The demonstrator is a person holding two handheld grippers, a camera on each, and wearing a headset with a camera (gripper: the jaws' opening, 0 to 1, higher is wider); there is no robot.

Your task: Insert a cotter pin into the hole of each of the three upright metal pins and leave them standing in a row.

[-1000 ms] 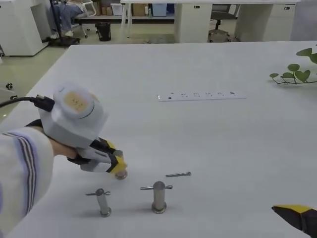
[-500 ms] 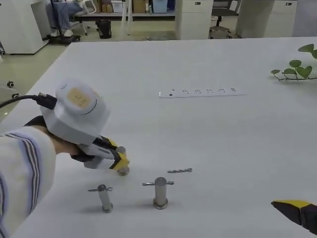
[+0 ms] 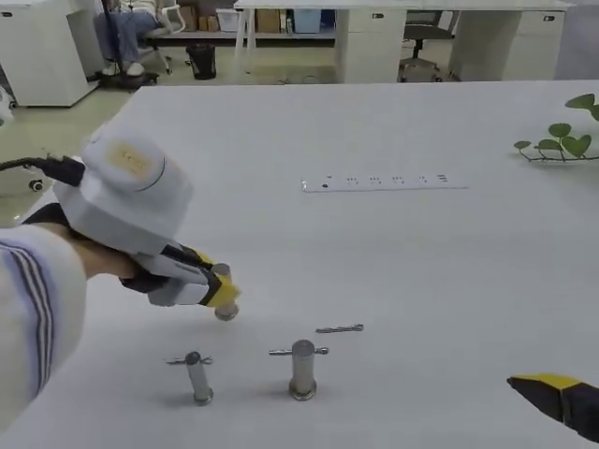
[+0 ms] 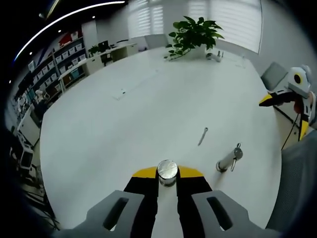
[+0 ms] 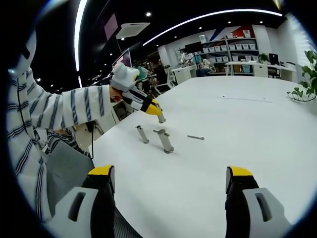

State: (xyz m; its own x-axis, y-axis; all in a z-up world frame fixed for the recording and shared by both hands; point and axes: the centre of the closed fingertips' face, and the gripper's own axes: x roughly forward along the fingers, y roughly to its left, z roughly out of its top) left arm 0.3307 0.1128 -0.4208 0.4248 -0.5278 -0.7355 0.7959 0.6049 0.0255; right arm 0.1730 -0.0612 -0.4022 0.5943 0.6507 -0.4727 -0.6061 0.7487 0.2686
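Now stand the bare pin (image 4: pixel 167 170), clamped in the left gripper (image 3: pixel 217 292) at left-centre, upright beside the two fitted pins (image 3: pixel 301 369); then take the loose cotter pin (image 3: pixel 339 328) with the wide-open right gripper (image 5: pixel 169 174).

The wide white worktop (image 3: pixel 421 253) stands in a bright office. Behind it are white cabinets (image 3: pixel 365 42), an office chair (image 3: pixel 418 33) and what seems to be a dark bin (image 3: pixel 199 59) on a pale floor (image 3: pixel 37 131). Windows with blinds (image 4: pixel 233 20) rise behind a leafy plant (image 4: pixel 193 32), and a long light strip (image 5: pixel 198 21) crosses the ceiling.
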